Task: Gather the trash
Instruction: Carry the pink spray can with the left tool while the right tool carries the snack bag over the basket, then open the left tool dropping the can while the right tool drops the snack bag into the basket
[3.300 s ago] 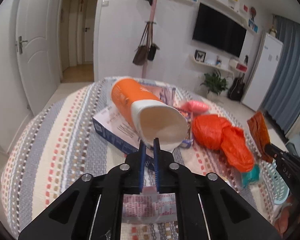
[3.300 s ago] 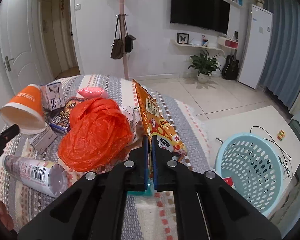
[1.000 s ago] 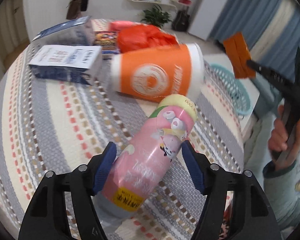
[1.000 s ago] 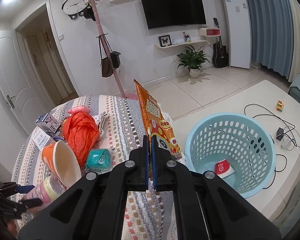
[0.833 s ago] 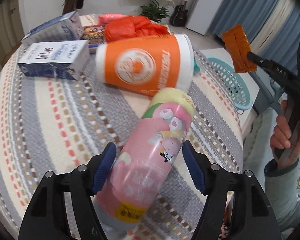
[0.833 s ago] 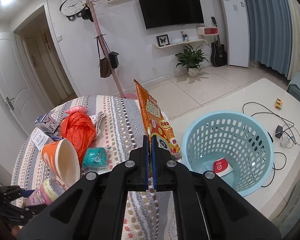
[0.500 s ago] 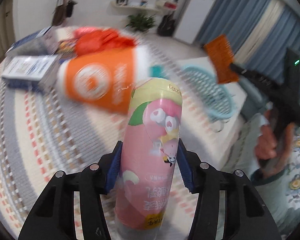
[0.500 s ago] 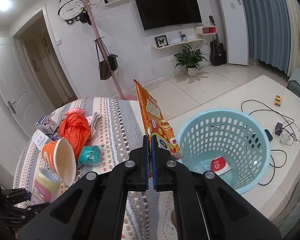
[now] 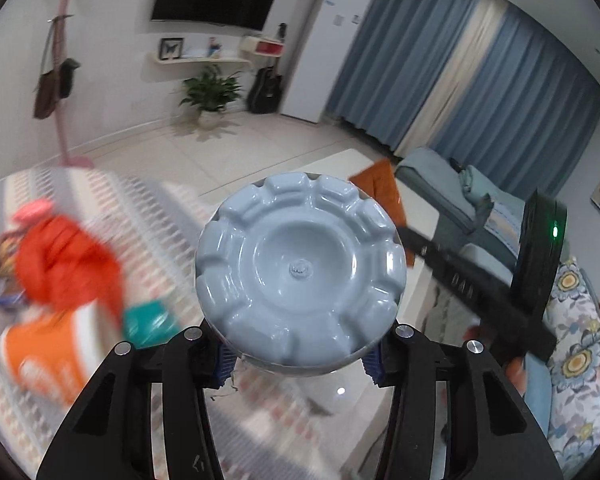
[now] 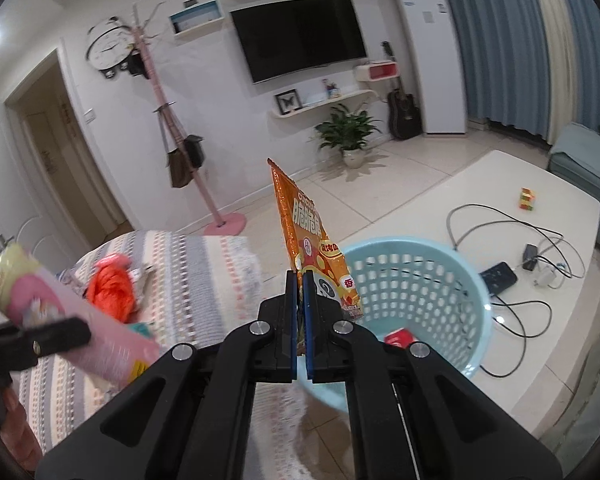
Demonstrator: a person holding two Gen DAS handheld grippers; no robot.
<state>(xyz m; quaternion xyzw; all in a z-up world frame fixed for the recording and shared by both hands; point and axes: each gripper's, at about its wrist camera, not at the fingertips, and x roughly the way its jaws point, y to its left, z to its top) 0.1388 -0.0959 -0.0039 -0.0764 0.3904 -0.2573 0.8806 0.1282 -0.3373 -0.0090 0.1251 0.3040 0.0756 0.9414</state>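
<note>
My left gripper point(image 9: 298, 364) is shut on a pink plastic bottle point(image 9: 300, 268); its pale grey base fills the middle of the left wrist view. The same bottle point(image 10: 72, 320) shows lifted above the table in the right wrist view. My right gripper point(image 10: 299, 280) is shut on an orange snack bag point(image 10: 308, 240), held upright at the near rim of the light blue basket point(image 10: 420, 276). A red packet point(image 10: 398, 338) lies inside the basket. The snack bag point(image 9: 384, 192) and right gripper also show in the left wrist view.
A round table with a striped cloth point(image 10: 204, 268) carries an orange plastic bag point(image 10: 110, 290), a teal wad point(image 9: 148, 320) and an orange paper cup point(image 9: 48, 356). A low white table point(image 10: 540, 240) behind the basket holds cables and a phone.
My left gripper has lifted the pink bottle off the table and swung it towards the basket, base now facing the camera. My right gripper has kept the snack bag by the basket.
</note>
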